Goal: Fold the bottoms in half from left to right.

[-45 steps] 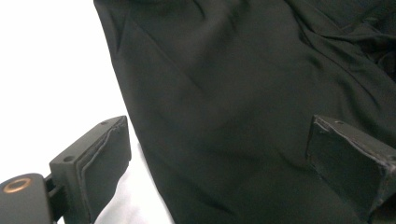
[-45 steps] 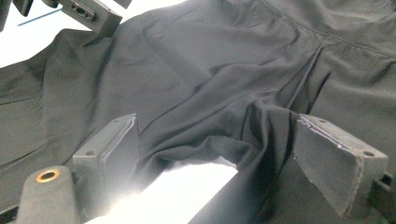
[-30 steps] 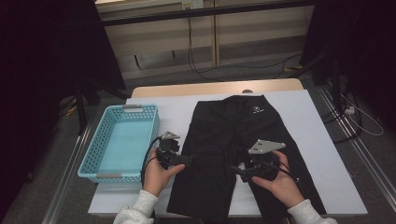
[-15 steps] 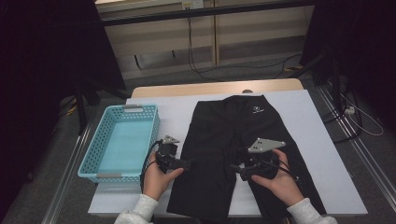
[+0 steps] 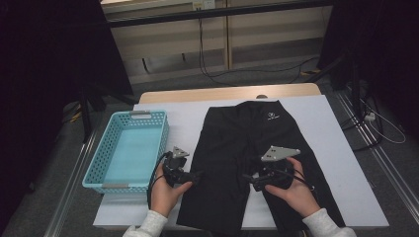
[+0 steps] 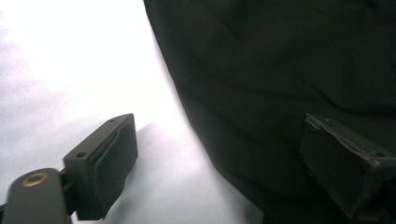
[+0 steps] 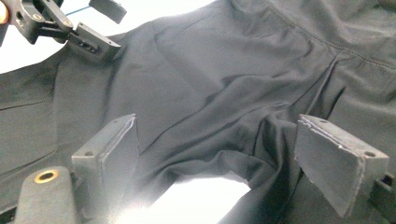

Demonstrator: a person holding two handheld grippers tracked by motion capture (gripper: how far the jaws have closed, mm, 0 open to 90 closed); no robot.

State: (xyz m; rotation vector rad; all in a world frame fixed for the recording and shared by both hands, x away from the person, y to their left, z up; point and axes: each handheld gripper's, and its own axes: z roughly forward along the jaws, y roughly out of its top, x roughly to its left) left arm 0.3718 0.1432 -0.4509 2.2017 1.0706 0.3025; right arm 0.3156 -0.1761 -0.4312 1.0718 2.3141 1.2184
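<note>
Black shorts (image 5: 237, 143) lie flat on the white table cover (image 5: 336, 148), waistband at the far end. My left gripper (image 5: 196, 176) is low at the outer edge of the left leg. In the left gripper view its jaws (image 6: 219, 140) straddle that edge of the shorts (image 6: 280, 60), one over white cover, one over cloth. They have just been closing a little and stand apart, not pressing the cloth. My right gripper (image 5: 247, 178) hovers open at the crotch; its view (image 7: 215, 140) shows the shorts (image 7: 210, 70) below and the left gripper (image 7: 100, 25) beyond.
A light blue mesh basket (image 5: 101, 150) with nothing in it stands at the table's left, just beside my left hand. Bare white cover stretches right of the shorts. Cables run over the floor beyond the table.
My left gripper has edged slightly toward the front of the table along the shorts' left edge. The right gripper has kept still.
</note>
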